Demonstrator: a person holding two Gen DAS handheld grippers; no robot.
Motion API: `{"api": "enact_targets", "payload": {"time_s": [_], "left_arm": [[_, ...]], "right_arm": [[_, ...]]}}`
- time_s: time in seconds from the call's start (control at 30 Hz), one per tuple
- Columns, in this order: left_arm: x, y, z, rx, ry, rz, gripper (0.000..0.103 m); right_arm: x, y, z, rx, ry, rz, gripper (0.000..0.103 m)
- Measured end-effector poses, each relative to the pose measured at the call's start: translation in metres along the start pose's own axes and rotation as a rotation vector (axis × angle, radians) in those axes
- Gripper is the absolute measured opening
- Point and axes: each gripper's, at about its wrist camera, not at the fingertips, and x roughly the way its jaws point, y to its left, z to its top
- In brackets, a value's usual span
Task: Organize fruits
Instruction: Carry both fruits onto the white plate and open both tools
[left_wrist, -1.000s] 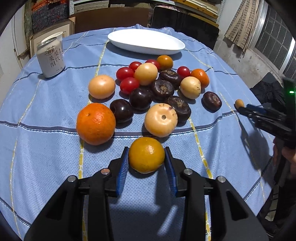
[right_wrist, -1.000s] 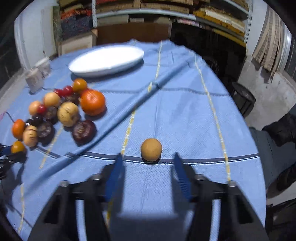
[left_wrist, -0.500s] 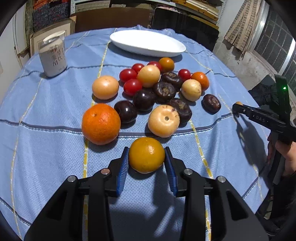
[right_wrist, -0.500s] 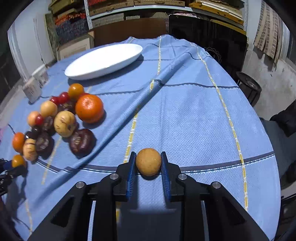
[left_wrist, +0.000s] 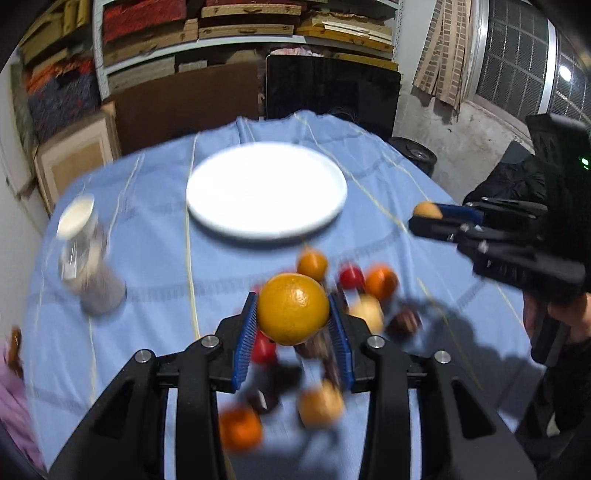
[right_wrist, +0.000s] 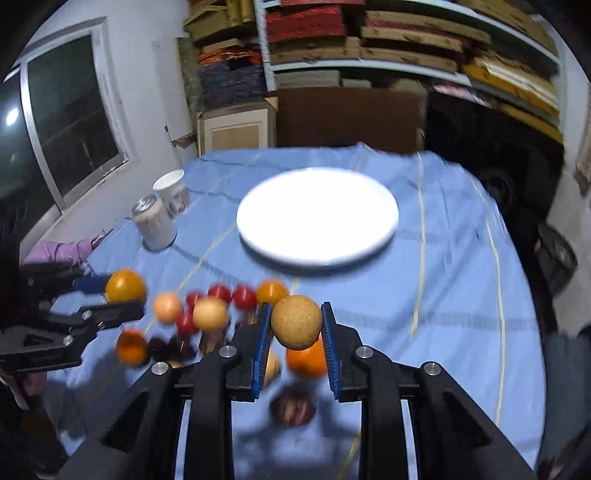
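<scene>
Left gripper (left_wrist: 292, 320) clamping orange (left_wrist: 292, 309), angled downward above tablecloth (left_wrist: 147, 258)

The orange (left_wrist: 293, 309) is showing a glossy, finely dimpled peel, while the brown fruit (right_wrist: 296, 322) is looking matt and rough, almost sandy. The plate (left_wrist: 266, 192) is gleaming smooth and white like glazed ceramic. The tablecloth (right_wrist: 454, 273) is lying as matt woven cloth. The left gripper (left_wrist: 293, 345) is showing matt black plastic, ribbed blue pads (left_wrist: 245, 339) and shiny metal screws.

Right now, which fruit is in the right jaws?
The small round tan fruit, dull and rough-skinned, not the bigger glossy orange in the left jaws.
</scene>
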Motion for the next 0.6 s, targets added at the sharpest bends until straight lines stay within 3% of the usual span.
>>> {"api": "enact_targets", "payload": {"time_s": [0.1, 0.2, 0.27, 0.43, 0.53, 0.6], "left_arm": [[0.037, 0.015, 0.046, 0.015, 0.014, 0.031, 0.037], [0.085, 0.04, 0.084, -0.027, 0.021, 0.04, 0.037], [0.129, 0.059, 0.106, -0.06, 0.067, 0.048, 0.036], [0.207, 0.088, 0.141, -0.121, 0.151, 0.058, 0.036], [0.232, 0.093, 0.151, -0.143, 0.158, 0.066, 0.037], [0.238, 0.093, 0.156, -0.16, 0.165, 0.085, 0.059]], "right_arm": [[0.038, -0.008, 0.037, -0.049, 0.03, -0.034, 0.027], [0.087, -0.029, 0.068, -0.017, 0.052, -0.046, 0.027], [0.119, -0.038, 0.079, -0.021, 0.086, -0.057, 0.027], [0.203, -0.06, 0.113, -0.047, 0.142, -0.101, 0.027], [0.231, -0.079, 0.126, 0.006, 0.112, -0.109, 0.027], [0.237, -0.087, 0.128, 0.045, 0.118, -0.103, 0.04]]}}
